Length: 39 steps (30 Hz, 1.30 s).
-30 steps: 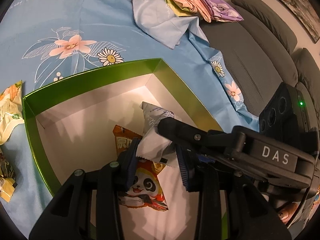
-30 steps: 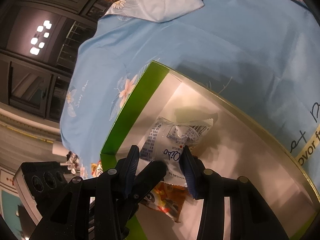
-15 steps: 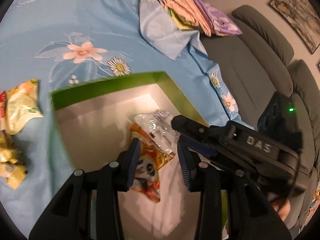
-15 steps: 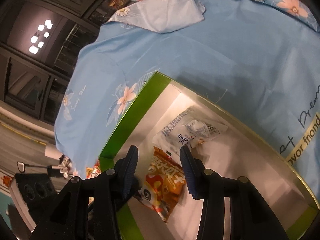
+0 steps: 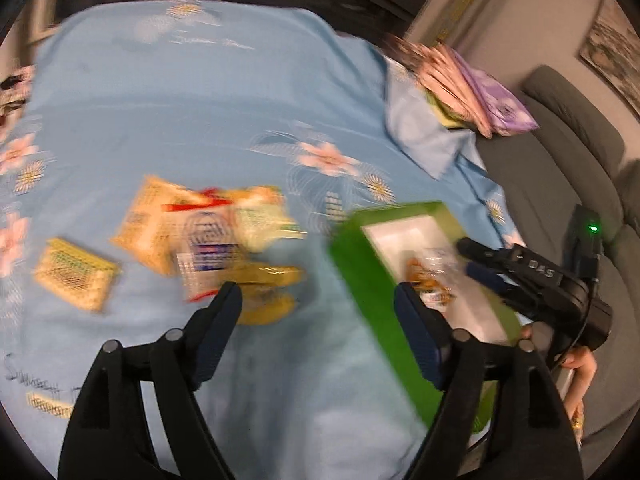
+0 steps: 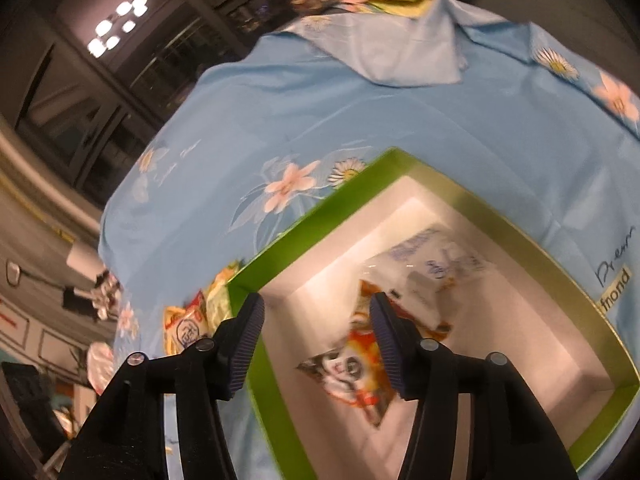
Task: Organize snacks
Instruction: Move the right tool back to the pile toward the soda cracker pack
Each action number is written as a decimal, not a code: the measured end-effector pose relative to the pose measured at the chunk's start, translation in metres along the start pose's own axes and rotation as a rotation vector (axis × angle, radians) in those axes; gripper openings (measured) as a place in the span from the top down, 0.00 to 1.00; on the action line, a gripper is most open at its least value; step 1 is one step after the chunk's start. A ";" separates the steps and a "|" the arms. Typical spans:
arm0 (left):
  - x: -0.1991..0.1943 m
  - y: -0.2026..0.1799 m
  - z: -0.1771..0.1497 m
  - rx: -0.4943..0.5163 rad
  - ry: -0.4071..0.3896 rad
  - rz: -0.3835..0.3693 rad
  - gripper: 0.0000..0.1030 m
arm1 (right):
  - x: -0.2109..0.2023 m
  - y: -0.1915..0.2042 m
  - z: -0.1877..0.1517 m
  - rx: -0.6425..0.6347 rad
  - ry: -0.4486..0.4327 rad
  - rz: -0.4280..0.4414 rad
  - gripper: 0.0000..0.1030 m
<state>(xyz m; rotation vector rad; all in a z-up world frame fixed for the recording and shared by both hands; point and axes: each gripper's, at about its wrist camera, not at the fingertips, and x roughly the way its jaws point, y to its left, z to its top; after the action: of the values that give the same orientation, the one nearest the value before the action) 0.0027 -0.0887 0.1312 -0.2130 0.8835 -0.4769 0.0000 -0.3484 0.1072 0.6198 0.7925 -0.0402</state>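
Left view only, loose snack pile (image 5: 208, 240)

We see a big blue cloth with flowers (image 5: 208, 112) spread out, a gray sofa (image 5: 576, 148) beside it, folded pink and purple cloths (image 5: 472, 92) piled at its far edge, a framed picture (image 5: 612, 56) on the wall, a bright ceiling lamp (image 6: 116, 26), dark windows (image 6: 92, 120)

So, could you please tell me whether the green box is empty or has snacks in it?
Not empty: the green box holds a panda snack packet and a clear white packet on its white floor.
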 end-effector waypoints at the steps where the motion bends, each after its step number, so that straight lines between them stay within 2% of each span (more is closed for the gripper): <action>1: -0.005 0.010 -0.002 -0.002 -0.011 0.013 0.13 | 0.000 0.006 -0.002 -0.018 -0.004 -0.003 0.38; 4: -0.021 0.058 -0.012 -0.073 -0.068 0.094 0.12 | 0.003 0.032 -0.009 -0.089 -0.015 -0.003 0.31; 5: -0.024 0.081 -0.015 -0.136 -0.076 0.145 0.12 | 0.004 0.039 -0.012 -0.112 -0.015 -0.002 0.28; 9: -0.033 0.138 -0.013 -0.272 -0.084 0.248 0.12 | 0.011 0.071 -0.028 -0.194 -0.003 0.035 0.27; 11: -0.039 0.156 -0.010 -0.318 -0.116 0.263 0.12 | 0.017 0.086 -0.036 -0.225 0.023 0.087 0.27; 14: -0.038 0.180 -0.010 -0.400 -0.105 0.270 0.12 | 0.029 0.112 -0.049 -0.272 0.085 0.193 0.27; 16: -0.032 0.190 -0.009 -0.442 -0.071 0.289 0.12 | 0.039 0.129 -0.057 -0.288 0.129 0.250 0.27; 21: -0.021 0.205 -0.006 -0.460 -0.014 0.342 0.12 | 0.076 0.169 -0.074 -0.265 0.294 0.347 0.27; 24: -0.018 0.225 -0.006 -0.450 0.012 0.320 0.12 | 0.100 0.192 -0.087 -0.257 0.357 0.362 0.27; 27: -0.010 0.242 -0.009 -0.458 0.038 0.301 0.14 | 0.130 0.210 -0.098 -0.224 0.430 0.342 0.27; 30: -0.006 0.250 -0.008 -0.462 0.029 0.300 0.18 | 0.161 0.219 -0.110 -0.168 0.501 0.335 0.27; 32: -0.004 0.255 -0.006 -0.473 0.000 0.245 0.22 | 0.172 0.224 -0.114 -0.157 0.502 0.319 0.27; 34: 0.000 0.258 -0.007 -0.483 0.010 0.205 0.23 | 0.181 0.226 -0.116 -0.154 0.490 0.280 0.29; 39: 0.010 0.254 -0.002 -0.422 0.045 0.226 0.31 | 0.204 0.228 -0.118 -0.129 0.538 0.269 0.32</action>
<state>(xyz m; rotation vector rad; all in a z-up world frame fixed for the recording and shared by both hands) 0.0855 0.1293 0.0291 -0.4827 1.0332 -0.0802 0.1273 -0.0585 0.0216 0.6165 1.2117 0.4371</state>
